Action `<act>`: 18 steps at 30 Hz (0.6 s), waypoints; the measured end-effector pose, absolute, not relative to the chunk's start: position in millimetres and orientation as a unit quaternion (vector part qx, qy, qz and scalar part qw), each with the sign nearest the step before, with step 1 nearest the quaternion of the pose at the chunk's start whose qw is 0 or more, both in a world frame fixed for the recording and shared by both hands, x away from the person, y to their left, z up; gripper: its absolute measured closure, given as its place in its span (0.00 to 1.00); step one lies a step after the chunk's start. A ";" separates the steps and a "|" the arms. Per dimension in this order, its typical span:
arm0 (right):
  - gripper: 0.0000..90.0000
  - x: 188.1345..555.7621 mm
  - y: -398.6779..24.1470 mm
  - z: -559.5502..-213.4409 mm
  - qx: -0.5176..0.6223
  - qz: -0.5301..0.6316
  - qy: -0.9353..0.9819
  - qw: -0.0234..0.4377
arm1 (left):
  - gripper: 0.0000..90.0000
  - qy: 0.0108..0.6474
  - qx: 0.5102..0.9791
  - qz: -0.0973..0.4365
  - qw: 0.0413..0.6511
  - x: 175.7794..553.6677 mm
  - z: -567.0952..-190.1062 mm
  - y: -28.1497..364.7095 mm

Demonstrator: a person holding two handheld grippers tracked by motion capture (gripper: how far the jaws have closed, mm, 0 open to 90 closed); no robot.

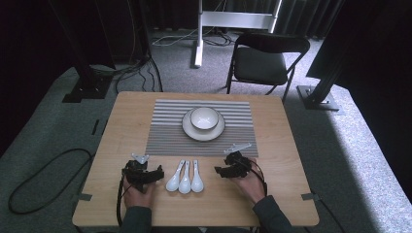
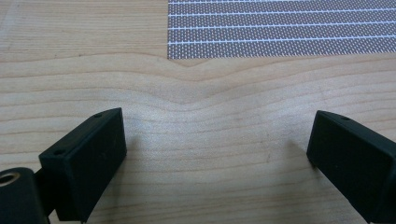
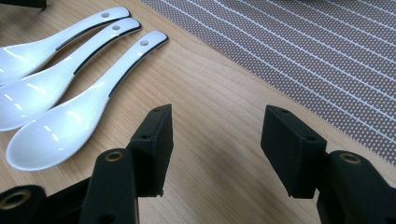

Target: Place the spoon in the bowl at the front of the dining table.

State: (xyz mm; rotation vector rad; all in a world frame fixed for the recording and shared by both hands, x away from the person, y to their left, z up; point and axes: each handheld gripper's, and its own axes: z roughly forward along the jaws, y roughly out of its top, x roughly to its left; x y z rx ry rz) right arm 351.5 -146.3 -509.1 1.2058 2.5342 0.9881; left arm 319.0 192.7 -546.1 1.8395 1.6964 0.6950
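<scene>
White ceramic spoons (image 1: 185, 177), three side by side on wooden tabletop (image 1: 286, 160), between left tool (image 1: 144, 172) and right tool (image 1: 228, 167); both tools released, empty. Bowl (image 1: 204, 118) on plate (image 1: 187, 127), striped placemat (image 1: 165, 126).

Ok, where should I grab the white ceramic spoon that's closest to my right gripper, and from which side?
Probably by the handle of the nearest white ceramic spoon, the slim part with the hole near its end, coming down from above with the right gripper open across its width. The bowl end is broad and glossy, and a second spoon lies close alongside, so the free side is the one facing the striped grey placemat.
</scene>
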 end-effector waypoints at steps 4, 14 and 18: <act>0.48 351.2 -145.8 -507.2 0.406 0.335 0.846 0.083 | 0.06 0.629 0.682 0.258 0.269 319.0 -546.1 192.6; 0.48 348.8 -138.4 -504.8 0.396 0.337 0.850 0.078 | 0.06 0.629 0.682 0.258 0.269 319.0 -546.1 192.6; 0.48 348.0 -133.3 -504.3 0.396 0.354 0.846 0.050 | 0.06 0.630 0.682 0.258 0.269 319.1 -546.2 192.2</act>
